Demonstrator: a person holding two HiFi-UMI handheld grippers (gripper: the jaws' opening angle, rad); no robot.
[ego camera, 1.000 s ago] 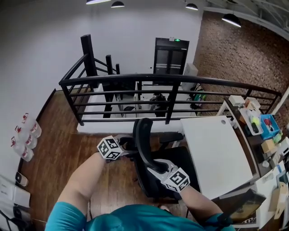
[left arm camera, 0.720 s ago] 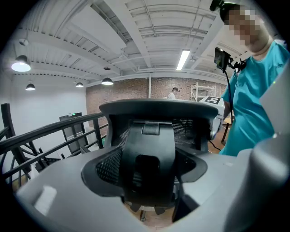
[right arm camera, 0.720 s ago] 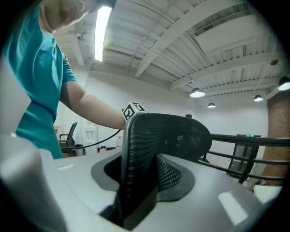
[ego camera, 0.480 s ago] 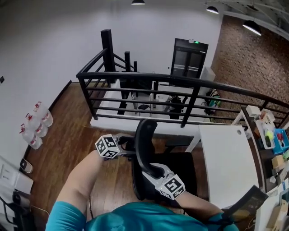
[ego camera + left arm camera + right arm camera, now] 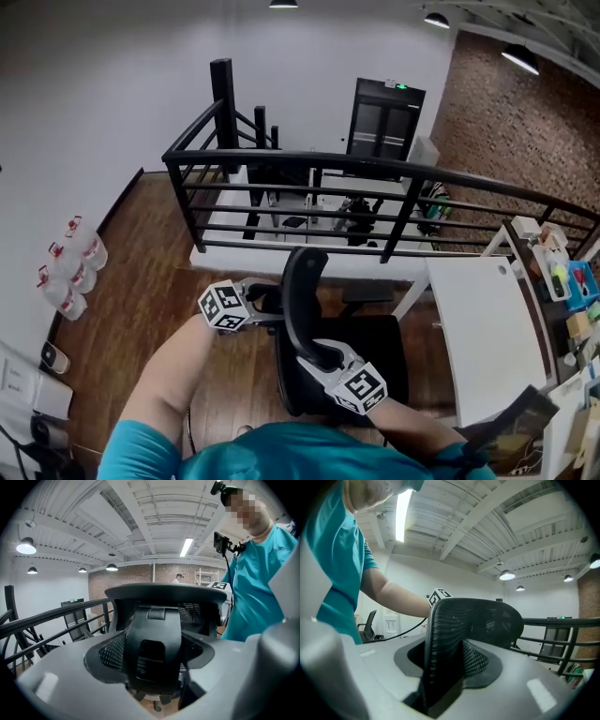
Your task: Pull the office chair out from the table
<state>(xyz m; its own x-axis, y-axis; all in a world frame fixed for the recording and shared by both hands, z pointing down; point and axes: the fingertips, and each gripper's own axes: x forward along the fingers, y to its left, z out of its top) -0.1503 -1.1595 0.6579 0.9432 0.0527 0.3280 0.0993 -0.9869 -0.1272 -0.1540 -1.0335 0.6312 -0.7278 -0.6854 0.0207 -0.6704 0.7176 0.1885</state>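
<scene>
The black mesh office chair (image 5: pixel 298 300) stands on the wood floor, its seat (image 5: pixel 380 352) just left of the white table (image 5: pixel 487 328), with a narrow gap between them. My left gripper (image 5: pixel 267 302) is on the far left side of the backrest, jaws closed around the back's frame (image 5: pixel 157 634). My right gripper (image 5: pixel 319 354) holds the near edge of the backrest; its view shows the mesh edge (image 5: pixel 440 644) wedged between the jaws. Both fingertip pairs are hidden behind the chair back in the head view.
A black metal railing (image 5: pixel 375 169) runs across beyond the chair, over a lower level. Several water bottles (image 5: pixel 70 272) stand by the left wall. Cluttered shelves (image 5: pixel 567 291) line the table's right side. My teal-sleeved arms fill the bottom of the head view.
The chair and both grippers have moved away from the white table; the seat no longer overlaps the table's edge. Both grips look unchanged.
</scene>
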